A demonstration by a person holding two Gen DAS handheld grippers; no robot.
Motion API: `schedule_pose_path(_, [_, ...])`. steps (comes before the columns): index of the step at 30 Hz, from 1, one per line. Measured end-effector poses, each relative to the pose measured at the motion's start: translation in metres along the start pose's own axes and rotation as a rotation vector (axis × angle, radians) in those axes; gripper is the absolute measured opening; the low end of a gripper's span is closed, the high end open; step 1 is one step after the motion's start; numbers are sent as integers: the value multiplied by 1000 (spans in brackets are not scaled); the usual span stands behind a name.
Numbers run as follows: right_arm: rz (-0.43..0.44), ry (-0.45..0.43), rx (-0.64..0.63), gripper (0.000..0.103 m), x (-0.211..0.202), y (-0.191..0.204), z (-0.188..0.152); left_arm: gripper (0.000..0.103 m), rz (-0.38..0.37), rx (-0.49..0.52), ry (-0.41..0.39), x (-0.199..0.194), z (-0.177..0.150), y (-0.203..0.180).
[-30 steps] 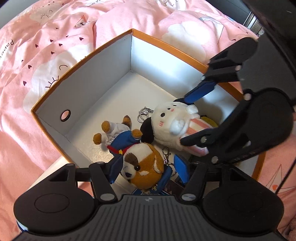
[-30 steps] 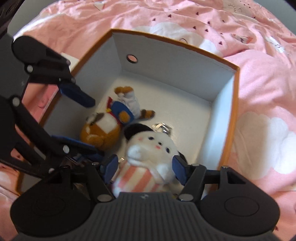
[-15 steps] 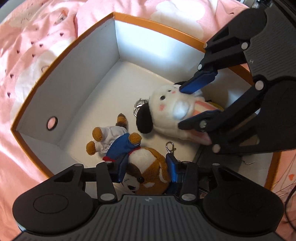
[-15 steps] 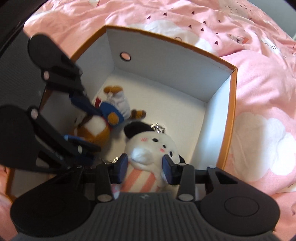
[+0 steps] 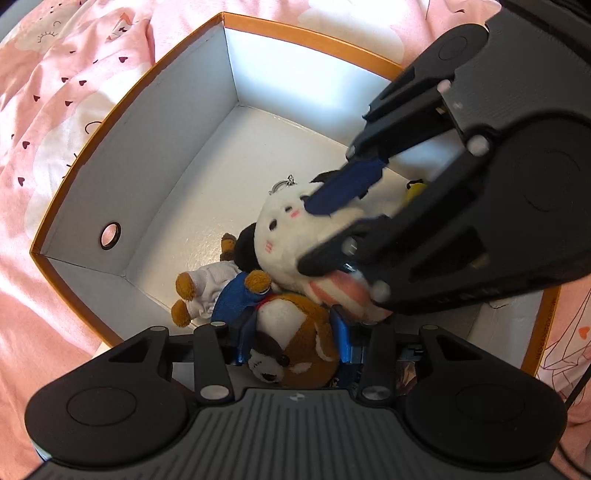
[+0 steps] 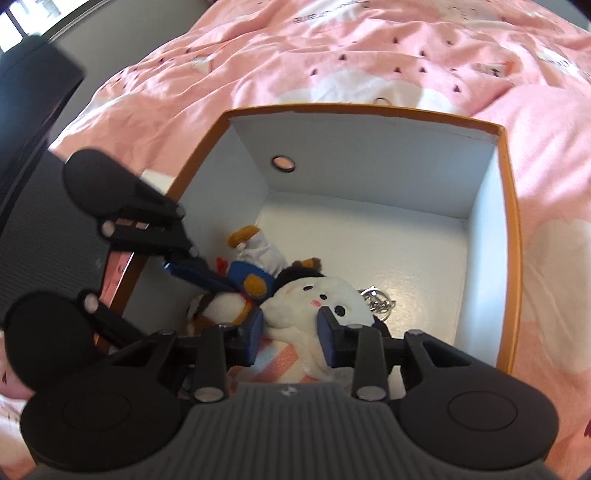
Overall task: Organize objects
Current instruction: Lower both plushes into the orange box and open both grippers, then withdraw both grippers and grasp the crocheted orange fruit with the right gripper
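Note:
An orange box (image 5: 314, 35) with white inner walls (image 6: 369, 158) lies on a pink bed. A brown dog plush (image 5: 306, 354) in a blue shirt and white trousers lies inside. My left gripper (image 5: 291, 332) is shut on its head, as the right wrist view confirms for the dog (image 6: 258, 251) and the left gripper (image 6: 210, 299). Beside it is a white plush (image 5: 280, 236) with black ears and a pink striped body. My right gripper (image 6: 291, 332) has its jaws closing, pads pressed into the white plush (image 6: 317, 295); it reaches in from the right (image 5: 325, 229).
A metal keyring (image 6: 376, 299) hangs off the white plush on the box floor. A yellow item (image 5: 415, 188) sits behind the right gripper. Pink patterned bedding (image 6: 369, 48) surrounds the box. The far half of the box floor (image 5: 258, 133) is bare.
Both pairs of jaws narrowed from wide open onto their plush toys. The white plush shifted toward the dog and now overlaps its arm. The left gripper sank closer to the dog.

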State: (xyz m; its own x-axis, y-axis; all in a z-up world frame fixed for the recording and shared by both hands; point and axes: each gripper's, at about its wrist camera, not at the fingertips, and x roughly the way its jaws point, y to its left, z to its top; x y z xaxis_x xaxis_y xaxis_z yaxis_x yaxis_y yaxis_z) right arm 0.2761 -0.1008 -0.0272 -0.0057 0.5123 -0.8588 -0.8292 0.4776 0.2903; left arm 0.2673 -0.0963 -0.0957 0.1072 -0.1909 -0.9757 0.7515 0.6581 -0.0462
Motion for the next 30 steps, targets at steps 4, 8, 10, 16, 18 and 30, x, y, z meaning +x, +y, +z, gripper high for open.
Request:
schedule_pose_path(4, [-42,32,-203,33,-3,17,-6,51,-15,18,-17,-1,-2,0])
schedule_pose_path(8, [-101,3,-413,33,-3,35,-19,54,-3,45,-24,-2,-5,-6])
schedule_pose_path(10, [-116,1,-430,34,-3,39,-20,54,13,63,-33,-3,-8,-9])
schedule_pose_path(16, [-129,-52,-365,35,-23,39,-19,62,-27,19,-116,-33,-15,-12])
schedule_pose_path(18, [-138,-85,-339,35,-34,41,-19,62,-37,4,-152,-49,-22,-12])
schedule_pose_path(30, [-45,-199,-351,35,-67,134,-36,63,38,-439,-352,-127,-110,-2])
